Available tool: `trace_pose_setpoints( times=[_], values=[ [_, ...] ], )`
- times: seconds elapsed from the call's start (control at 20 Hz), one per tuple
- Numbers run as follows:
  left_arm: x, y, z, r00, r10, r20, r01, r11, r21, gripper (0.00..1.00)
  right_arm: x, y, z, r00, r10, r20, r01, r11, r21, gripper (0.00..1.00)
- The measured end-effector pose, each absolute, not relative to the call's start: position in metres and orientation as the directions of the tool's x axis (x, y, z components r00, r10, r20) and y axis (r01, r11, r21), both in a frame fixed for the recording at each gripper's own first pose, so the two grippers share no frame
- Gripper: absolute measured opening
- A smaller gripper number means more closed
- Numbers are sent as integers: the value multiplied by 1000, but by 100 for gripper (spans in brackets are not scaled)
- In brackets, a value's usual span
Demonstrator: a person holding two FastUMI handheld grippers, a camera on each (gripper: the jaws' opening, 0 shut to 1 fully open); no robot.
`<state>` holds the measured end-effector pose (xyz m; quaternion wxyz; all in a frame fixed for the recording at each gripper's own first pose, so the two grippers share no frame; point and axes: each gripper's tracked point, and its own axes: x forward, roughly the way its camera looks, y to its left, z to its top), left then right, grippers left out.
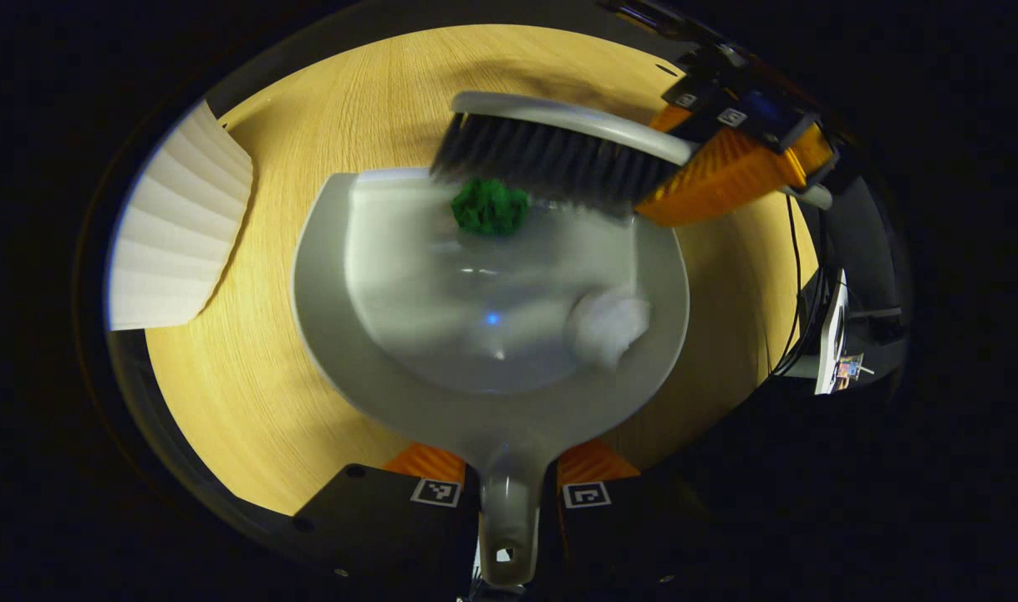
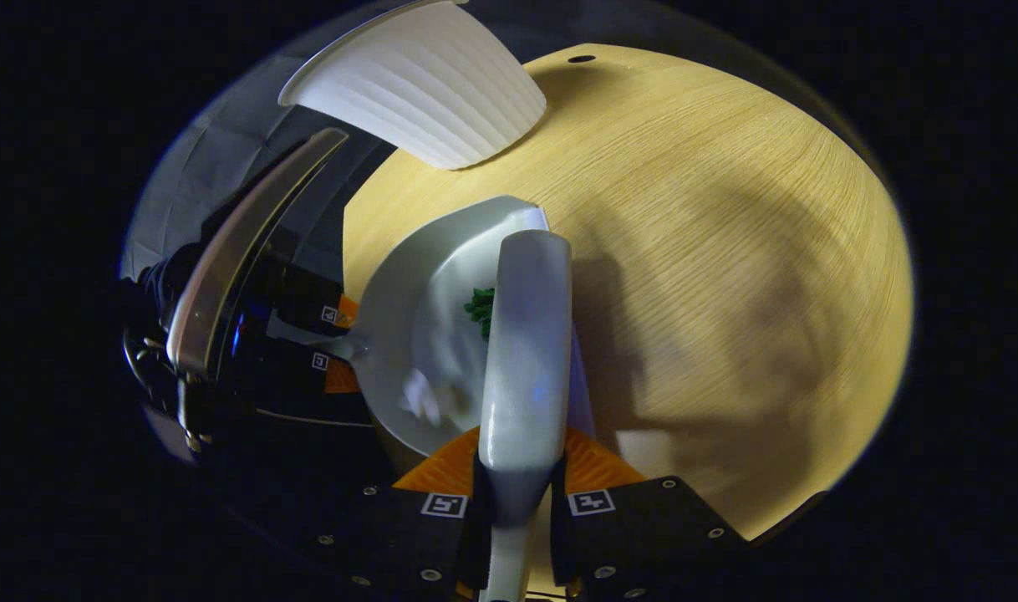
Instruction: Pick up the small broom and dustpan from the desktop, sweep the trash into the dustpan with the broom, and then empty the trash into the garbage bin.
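Left gripper pinches the dustpan handle; right gripper pinches the broom, bristles against green trash. No legible writing.

trash in dustpan; broom at its mouth; bin beside

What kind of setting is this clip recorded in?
Most likely a staged tabletop booth, not a lived-in room: a bare light-wood desktop, a white ribbed garbage bin at its edge, and equipment with cables beside it in the dark.
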<state>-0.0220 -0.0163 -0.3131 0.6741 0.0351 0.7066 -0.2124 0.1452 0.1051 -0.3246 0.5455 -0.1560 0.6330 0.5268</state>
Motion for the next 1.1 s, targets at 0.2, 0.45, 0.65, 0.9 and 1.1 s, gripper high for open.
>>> trace_pose_setpoints(
  times=[0.2, 0.45, 0.65, 0.9, 1.1],
  values=[
    [-27, -17, -317, -70, -236, -969, 349, 905, -246, 30, 133, 105, -318, -328, 417, -848, -743, 441, 504, 29],
    [-30, -18, -315, -12, -248, -969, 291, 926, -240, 30, 163, 93, -311, -67, 473, -878, -611, 676, 411, 29],
    [-32, -31, -312, -13, -244, -970, 197, 950, -241, 30, 164, 74, -336, 77, 360, -930, -390, 869, 304, 33],
    [-24, -44, -307, 14, -254, -967, 119, 961, -250, 30, 136, 74, -372, 125, 203, -971, -131, 974, 187, 29],
    [-27, -38, -297, 84, -312, -946, 169, 940, -295, 30, 107, 73, -407, 136, 158, -978, -43, 987, 153, 29]
  ],
)
